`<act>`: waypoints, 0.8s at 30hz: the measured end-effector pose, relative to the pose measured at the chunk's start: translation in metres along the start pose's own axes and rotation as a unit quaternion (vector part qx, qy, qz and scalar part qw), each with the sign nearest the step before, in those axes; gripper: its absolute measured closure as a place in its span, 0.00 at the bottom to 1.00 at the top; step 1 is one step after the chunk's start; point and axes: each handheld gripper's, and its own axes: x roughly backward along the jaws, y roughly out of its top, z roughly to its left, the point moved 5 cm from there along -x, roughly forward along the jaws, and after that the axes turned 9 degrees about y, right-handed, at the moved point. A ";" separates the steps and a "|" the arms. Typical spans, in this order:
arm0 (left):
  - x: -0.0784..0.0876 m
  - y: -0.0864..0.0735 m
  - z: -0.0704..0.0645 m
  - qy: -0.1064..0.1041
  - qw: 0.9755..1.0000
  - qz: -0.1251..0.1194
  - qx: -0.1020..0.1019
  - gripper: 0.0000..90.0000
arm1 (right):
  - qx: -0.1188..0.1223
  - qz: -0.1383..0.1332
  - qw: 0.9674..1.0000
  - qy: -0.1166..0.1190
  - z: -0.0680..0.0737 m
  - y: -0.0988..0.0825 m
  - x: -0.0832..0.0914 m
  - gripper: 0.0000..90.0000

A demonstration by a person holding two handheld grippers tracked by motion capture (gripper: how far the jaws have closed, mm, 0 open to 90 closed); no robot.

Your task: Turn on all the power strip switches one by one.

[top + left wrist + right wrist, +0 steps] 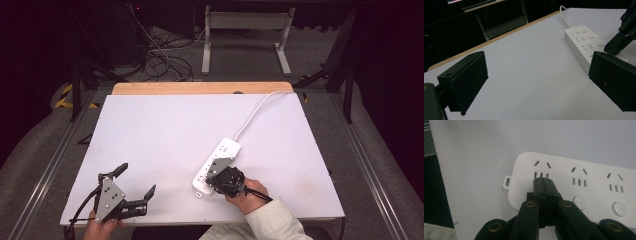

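Closest to the lens, two broad black jaws of the left gripper (536,85) stand wide apart with nothing between them, hanging over bare tabletop while a hand grips it from below. Beneath everything lies the large white rectangular table top (165,140), matt and smooth, with a pale wooden strip (200,88) along the edge farthest beyond the jaws; past that edge the room is dark, with a grey floor, a tangle of black cables (160,62) and the white metal legs of another table (245,35). Next in size, a long white plastic power strip (217,162) lies flat on the table, ahead and off to one side of the open jaws, its white cord (255,112) curving away toward the wooden strip. On it rests the right gripper (543,182), its black jaws pressed together and empty, tips down on the strip's face directly below the endmost set of socket slots (541,170), just beside where that socket's round white switch button would sit; two more such buttons (579,202) show along the row to one side. Judging by this, the step in hand is pressing the end switch with the closed tips. Smallest, a white mounting tab (507,182) juts from the strip's end. Next would likely be a short, straight push down, kept centred so the tips do not slide off.
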 end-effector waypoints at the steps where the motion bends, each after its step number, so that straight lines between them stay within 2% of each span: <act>1: 0.000 0.000 0.000 -0.001 1.000 0.001 0.001 0.03 | -0.003 -0.001 1.000 0.007 -0.001 0.000 0.000 1.00; 2: 0.000 0.000 0.000 -0.001 1.000 0.002 0.001 0.03 | -0.009 -0.002 1.000 0.018 -0.002 -0.001 0.001 1.00; 4: 0.000 0.000 0.000 -0.003 1.000 0.001 0.002 0.03 | -0.013 -0.008 1.000 0.023 -0.003 -0.001 0.005 1.00; 6: 0.000 0.000 0.001 -0.002 1.000 0.000 0.002 0.03 | -0.010 -0.026 0.999 0.028 -0.002 0.001 0.010 1.00; 9: 0.000 0.000 0.001 -0.002 1.000 -0.001 0.004 0.03 | -0.003 -0.063 0.998 0.025 -0.001 0.007 0.022 1.00; 12: 0.000 0.000 0.001 -0.002 1.000 0.000 0.003 0.03 | 0.004 -0.085 0.996 0.021 0.002 0.012 0.030 1.00; 24: 0.000 0.000 0.000 -0.002 1.000 0.000 0.003 0.03 | 0.010 -0.092 0.995 0.022 0.002 0.013 0.034 1.00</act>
